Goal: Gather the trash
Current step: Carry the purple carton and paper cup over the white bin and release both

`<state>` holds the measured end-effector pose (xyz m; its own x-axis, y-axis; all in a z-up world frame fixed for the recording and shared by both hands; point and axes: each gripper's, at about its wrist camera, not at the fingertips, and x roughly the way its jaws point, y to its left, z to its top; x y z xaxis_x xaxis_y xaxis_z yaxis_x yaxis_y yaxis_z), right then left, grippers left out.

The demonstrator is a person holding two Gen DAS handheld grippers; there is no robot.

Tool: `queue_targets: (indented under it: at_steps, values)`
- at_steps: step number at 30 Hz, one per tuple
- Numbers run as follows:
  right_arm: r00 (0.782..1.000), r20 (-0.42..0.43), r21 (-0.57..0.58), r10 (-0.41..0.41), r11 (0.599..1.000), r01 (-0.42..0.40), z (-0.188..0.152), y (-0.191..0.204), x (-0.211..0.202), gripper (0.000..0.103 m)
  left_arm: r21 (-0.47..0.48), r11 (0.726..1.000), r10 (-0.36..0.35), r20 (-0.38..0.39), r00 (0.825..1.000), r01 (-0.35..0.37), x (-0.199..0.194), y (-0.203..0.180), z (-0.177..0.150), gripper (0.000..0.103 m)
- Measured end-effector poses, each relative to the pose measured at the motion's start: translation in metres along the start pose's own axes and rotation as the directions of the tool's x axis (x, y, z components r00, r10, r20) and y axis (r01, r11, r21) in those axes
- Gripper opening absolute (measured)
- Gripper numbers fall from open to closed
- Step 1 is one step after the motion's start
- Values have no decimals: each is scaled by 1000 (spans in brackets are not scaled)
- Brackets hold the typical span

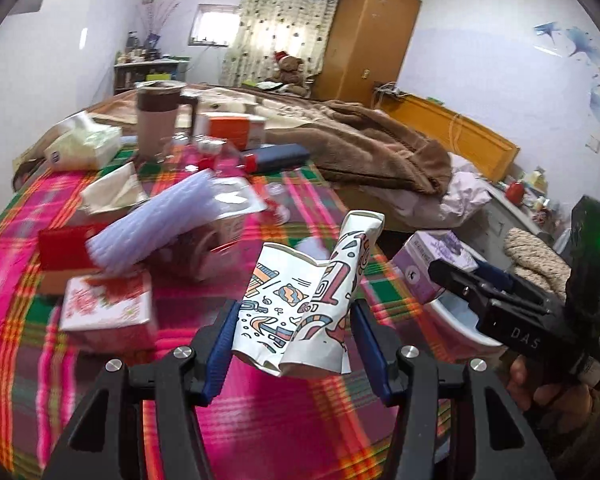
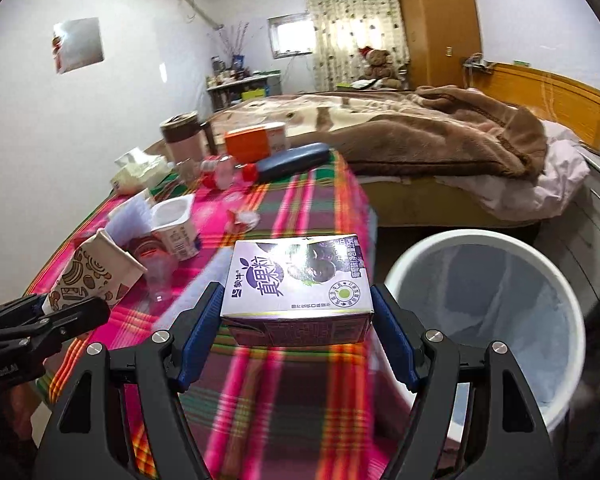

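**A:** Where am I in the clean-up?

**B:** Mid-carry, I'd judge. My left gripper [image 1: 292,336] is clamped on a crumpled patterned paper cup [image 1: 304,300], lifted clear of the plaid tablecloth [image 1: 260,420] at the bottom centre of the left view. My right gripper [image 2: 298,320] pinches a purple drink carton [image 2: 296,276] by its sides, low in the middle of the right view.

**A:** And the bin?

**B:** The white bin [image 2: 400,276] sits at the lower right of the right view, just beside the table edge and next to the carton. Neither piece is in it yet.

**A:** What's left after these two?

**B:** Plenty, by the look of it: a yogurt cup [image 2: 176,228] and a plastic bottle [image 2: 224,174] at centre left of the right view, plus a red-and-white box [image 1: 108,308] at lower left of the left view. Which of those count as trash, I can't say for sure.

**A:** Anything unclear?

**B:** The table clutter in the left view is smeared with blur. The bin's lining hides whether anything lies at the bottom, and its near rim is cut off behind my right fingers.
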<state>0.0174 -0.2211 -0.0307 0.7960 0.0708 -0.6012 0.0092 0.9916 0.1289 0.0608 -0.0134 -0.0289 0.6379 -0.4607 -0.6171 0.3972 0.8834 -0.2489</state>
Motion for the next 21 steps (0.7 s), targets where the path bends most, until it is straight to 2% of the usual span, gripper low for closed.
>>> queue_targets:
  at_steps: [5,11,17,21]
  values:
    - [998,25,39,-60,998,59,2,-23,-12,74,54,997,-50,10,999,50,14,-31,16,57]
    - [988,34,98,-151,984,147,1,-56,-22,74,109,986,-127,-21,992,128,41,-75,30,57]
    - [967,4,143,-254,957,251,-6,-91,-24,74,161,967,-190,-69,979,199,72,-122,36,57]
    - [958,-33,155,-286,945,288,-11,-108,-20,74,189,958,-199,-103,975,216,91,-145,36,57]
